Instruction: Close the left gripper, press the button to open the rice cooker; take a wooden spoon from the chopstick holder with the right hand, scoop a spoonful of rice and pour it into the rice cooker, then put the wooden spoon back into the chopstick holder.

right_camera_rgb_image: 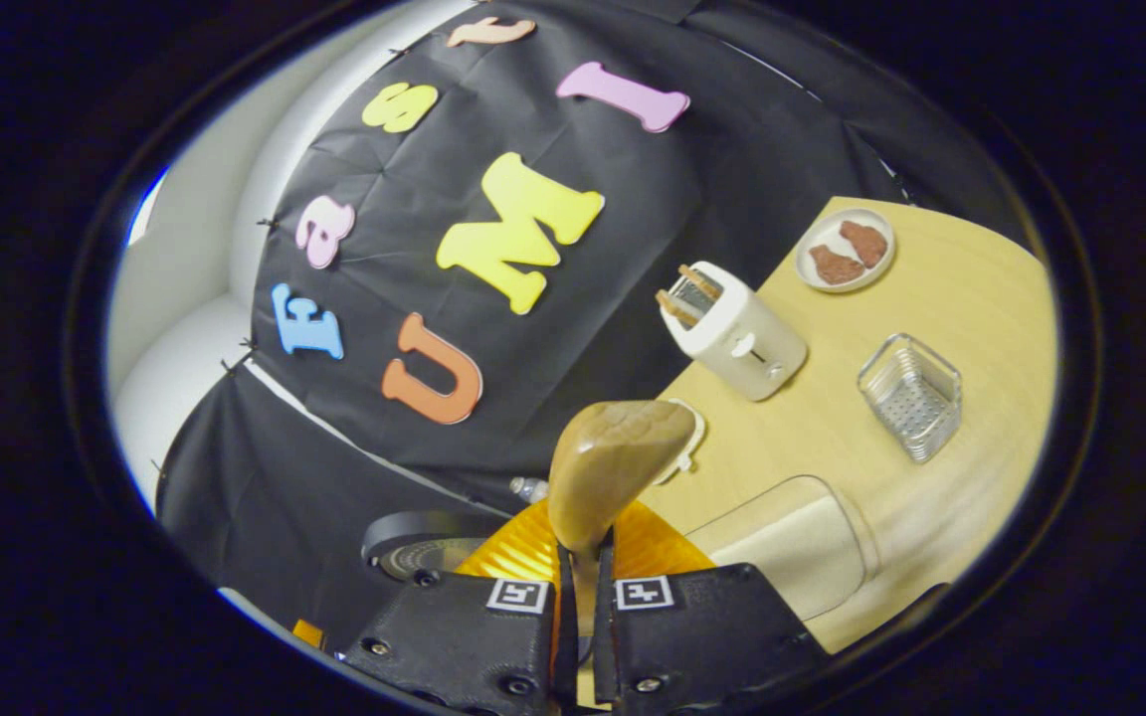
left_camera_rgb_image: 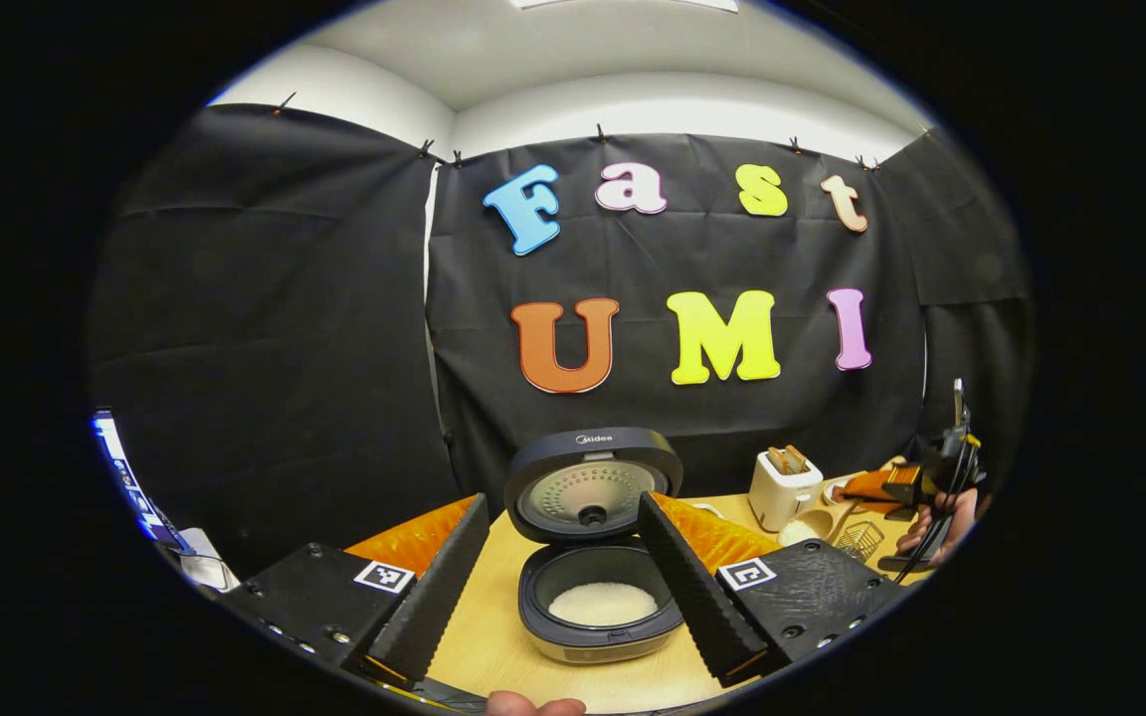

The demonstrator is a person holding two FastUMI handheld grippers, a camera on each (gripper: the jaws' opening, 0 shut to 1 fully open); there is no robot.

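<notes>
The dark rice cooker (left_camera_rgb_image: 598, 597) stands open, its lid (left_camera_rgb_image: 593, 482) upright and white rice in its pot (left_camera_rgb_image: 603, 603). My left gripper (left_camera_rgb_image: 568, 597) is open, one finger on each side of the cooker as seen from just in front of it. My right gripper (right_camera_rgb_image: 583, 607) is shut on the handle of the wooden spoon (right_camera_rgb_image: 618, 462), whose head points away over the table. No rice shows on the side of the spoon facing me. The right gripper (left_camera_rgb_image: 916, 487) is also at the far right of the left gripper view, held by a hand (left_camera_rgb_image: 946, 517).
A white toaster (right_camera_rgb_image: 732, 333) stands near the back wall. On the wooden table (right_camera_rgb_image: 971, 298) are a plate (right_camera_rgb_image: 845, 249) with brown pieces, a metal mesh holder (right_camera_rgb_image: 909, 396) and a clear container of rice (right_camera_rgb_image: 797, 542). The cooker lid (right_camera_rgb_image: 424, 552) lies lower left.
</notes>
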